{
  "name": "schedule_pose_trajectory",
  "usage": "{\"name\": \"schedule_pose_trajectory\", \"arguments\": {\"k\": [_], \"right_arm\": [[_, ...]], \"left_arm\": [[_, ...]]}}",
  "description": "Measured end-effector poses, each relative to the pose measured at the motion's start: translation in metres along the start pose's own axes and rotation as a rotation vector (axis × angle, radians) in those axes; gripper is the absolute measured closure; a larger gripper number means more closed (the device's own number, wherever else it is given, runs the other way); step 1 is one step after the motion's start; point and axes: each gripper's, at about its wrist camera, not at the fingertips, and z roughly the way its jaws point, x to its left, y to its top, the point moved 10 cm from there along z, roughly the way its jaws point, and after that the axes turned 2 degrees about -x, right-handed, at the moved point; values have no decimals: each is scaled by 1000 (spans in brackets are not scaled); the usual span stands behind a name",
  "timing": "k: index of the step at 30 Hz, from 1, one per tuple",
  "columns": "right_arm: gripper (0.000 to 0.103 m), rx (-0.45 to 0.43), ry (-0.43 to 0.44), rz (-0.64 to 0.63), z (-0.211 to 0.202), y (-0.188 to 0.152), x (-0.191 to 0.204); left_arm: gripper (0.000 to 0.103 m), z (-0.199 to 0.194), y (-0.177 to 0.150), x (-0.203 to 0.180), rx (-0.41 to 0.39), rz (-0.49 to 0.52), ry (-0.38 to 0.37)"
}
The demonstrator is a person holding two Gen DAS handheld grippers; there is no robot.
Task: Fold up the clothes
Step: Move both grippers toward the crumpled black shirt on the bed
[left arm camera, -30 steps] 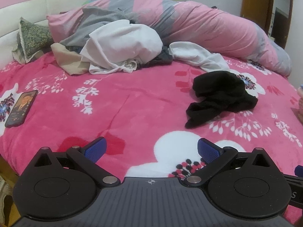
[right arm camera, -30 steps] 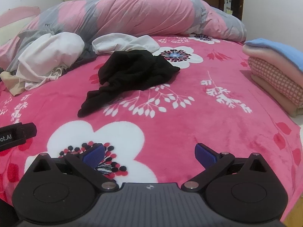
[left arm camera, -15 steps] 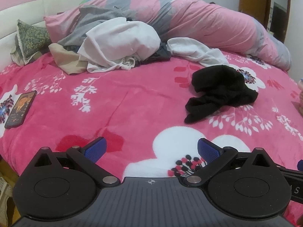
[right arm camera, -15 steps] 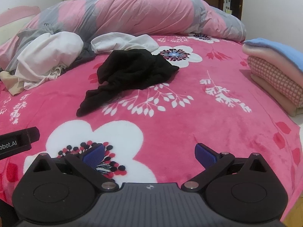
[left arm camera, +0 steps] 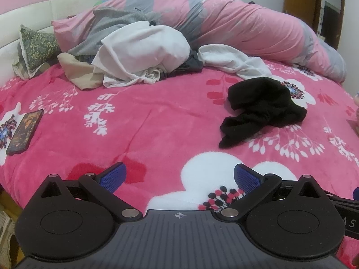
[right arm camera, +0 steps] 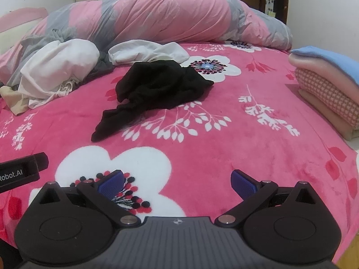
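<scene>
Left wrist view. My left gripper (left arm camera: 179, 177) hangs over the near edge of the bed (left arm camera: 145, 121), fingers spread wide, nothing between them. A black garment (left arm camera: 262, 109) lies crumpled toward the right side of the bed, one limp end trailing toward me. Near the headboard edge sits a loose heap of clothes (left arm camera: 136, 53): white, grey and beige pieces tangled together. A second white piece (left arm camera: 231, 60) lies just right of the heap. A rolled quilt (left arm camera: 235, 24) runs along the far edge. A phone (left arm camera: 24, 132) rests at the left edge.

Right wrist view. My right gripper (right arm camera: 177, 183) is also spread wide and empty, low over the near edge. The black garment (right arm camera: 157, 89) is straight ahead, mid-bed, bunched, not flat. At the right edge stands a stack of folded pieces (right arm camera: 329, 89), blue on top.

Judgement: some pieces lie folded, others loose; the black one is nearest, so I take the step in hand to be reaching for it. Next move calls for both grippers to advance, pinch two separate edges, and pull it flat before any fold. Soft cloth; the bunching may hide the real corners.
</scene>
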Motion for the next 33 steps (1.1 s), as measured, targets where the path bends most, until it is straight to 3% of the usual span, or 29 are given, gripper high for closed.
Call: {"name": "schedule_pose_trajectory", "arguments": {"k": [33], "right_arm": [[0,24,24,38,34,20,0]], "left_arm": [[0,29,17,-13,16,32,11]]}}
